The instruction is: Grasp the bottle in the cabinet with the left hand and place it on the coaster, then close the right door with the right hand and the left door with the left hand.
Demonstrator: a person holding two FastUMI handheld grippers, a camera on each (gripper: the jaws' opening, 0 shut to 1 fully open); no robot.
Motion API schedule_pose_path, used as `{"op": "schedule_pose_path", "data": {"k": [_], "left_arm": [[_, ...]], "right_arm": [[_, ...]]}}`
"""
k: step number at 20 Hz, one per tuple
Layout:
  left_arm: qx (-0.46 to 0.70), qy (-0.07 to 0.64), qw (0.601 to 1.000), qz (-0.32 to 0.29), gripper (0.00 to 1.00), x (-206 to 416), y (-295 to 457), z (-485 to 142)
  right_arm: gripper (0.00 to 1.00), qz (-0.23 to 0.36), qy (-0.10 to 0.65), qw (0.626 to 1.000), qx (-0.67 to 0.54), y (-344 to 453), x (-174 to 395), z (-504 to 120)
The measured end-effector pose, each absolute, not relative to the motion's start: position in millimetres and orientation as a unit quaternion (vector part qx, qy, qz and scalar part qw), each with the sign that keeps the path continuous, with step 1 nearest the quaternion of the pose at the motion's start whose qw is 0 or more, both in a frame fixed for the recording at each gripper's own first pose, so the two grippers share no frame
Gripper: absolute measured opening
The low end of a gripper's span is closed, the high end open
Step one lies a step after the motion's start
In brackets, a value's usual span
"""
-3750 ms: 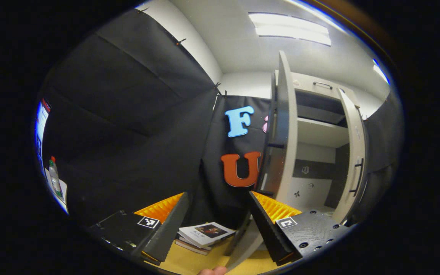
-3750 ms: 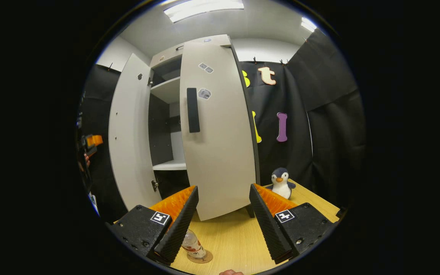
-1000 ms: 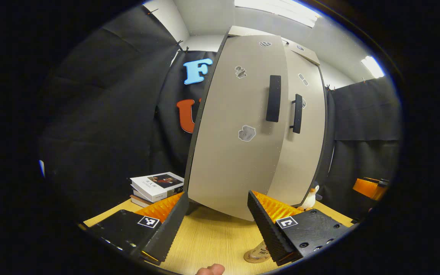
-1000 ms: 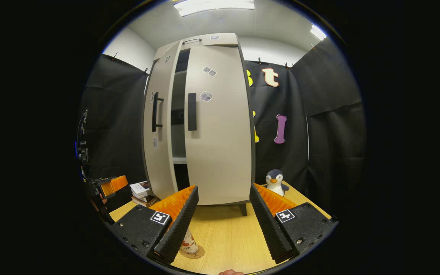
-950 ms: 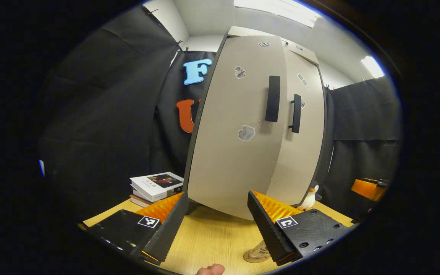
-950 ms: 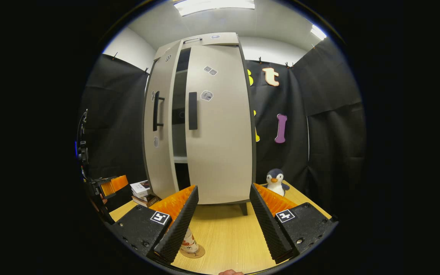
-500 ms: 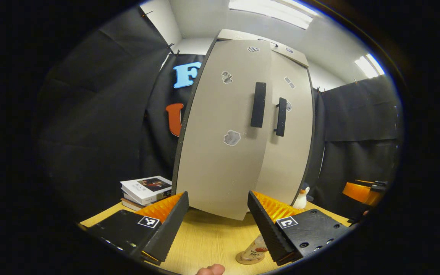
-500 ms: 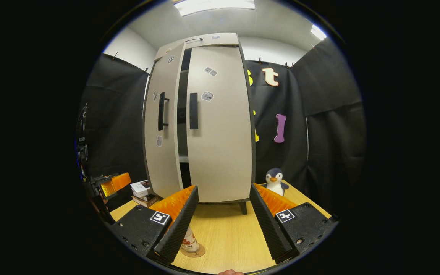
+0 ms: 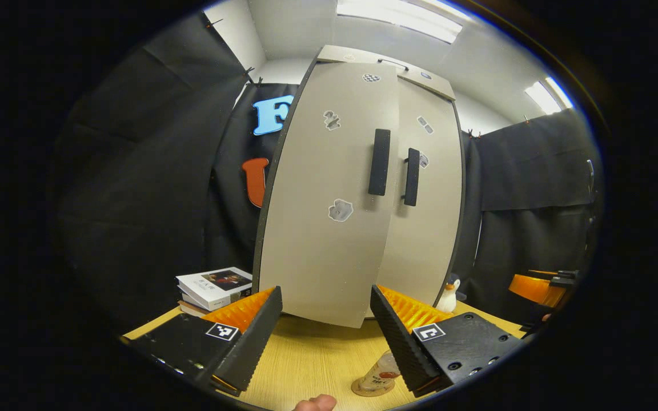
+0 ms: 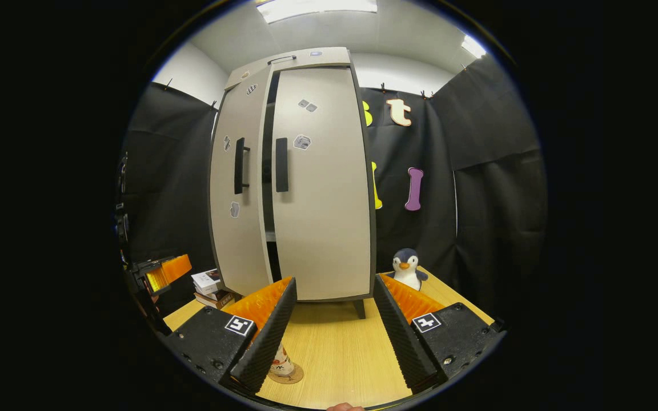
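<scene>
Left gripper view: the left gripper [image 9: 324, 311] has its fingers spread wide with nothing between them, hovering over the wooden table [image 9: 312, 359]. Ahead stands the cabinet [image 9: 357, 188]; its left door [image 9: 323, 228] sits not quite flush, its lower edge proud of the right door [image 9: 426, 228]. The two black handles lie side by side. The bottle [image 9: 379, 374] stands on the coaster [image 9: 366, 390] on the table, partly hidden behind the gripper's right finger. A stack of books [image 9: 212, 285] sits left of the cabinet, a toy penguin [image 9: 449, 295] at its right.

Right gripper view: the right gripper [image 10: 334, 302] is likewise wide apart and empty above the table [image 10: 334, 354]. A narrow dark gap shows between left door [image 10: 237, 217] and right door [image 10: 320, 200]. The bottle [image 10: 281, 358] on its coaster [image 10: 290, 376] peeks beside the left finger. The penguin [image 10: 406, 268] sits right of the cabinet; books [image 10: 210, 285] at left, beside the other gripper [image 10: 160, 274], whose opening I cannot tell here.
</scene>
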State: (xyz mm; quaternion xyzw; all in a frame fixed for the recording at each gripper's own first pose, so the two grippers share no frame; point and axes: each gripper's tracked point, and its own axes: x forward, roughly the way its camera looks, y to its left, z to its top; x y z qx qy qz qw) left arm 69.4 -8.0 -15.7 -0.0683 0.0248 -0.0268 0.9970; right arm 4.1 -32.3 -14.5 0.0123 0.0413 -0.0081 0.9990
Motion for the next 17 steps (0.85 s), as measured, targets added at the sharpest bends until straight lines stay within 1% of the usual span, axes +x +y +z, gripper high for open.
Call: {"op": "schedule_pose_path", "data": {"k": [17], "left_arm": [[-0.063,0.017,0.998,-0.018,0.95,71.5,-4.3,-12.0]], "right_arm": [[0.83,-0.006,0.042,0.999,0.016,-32.4,9.2,-13.5]]}}
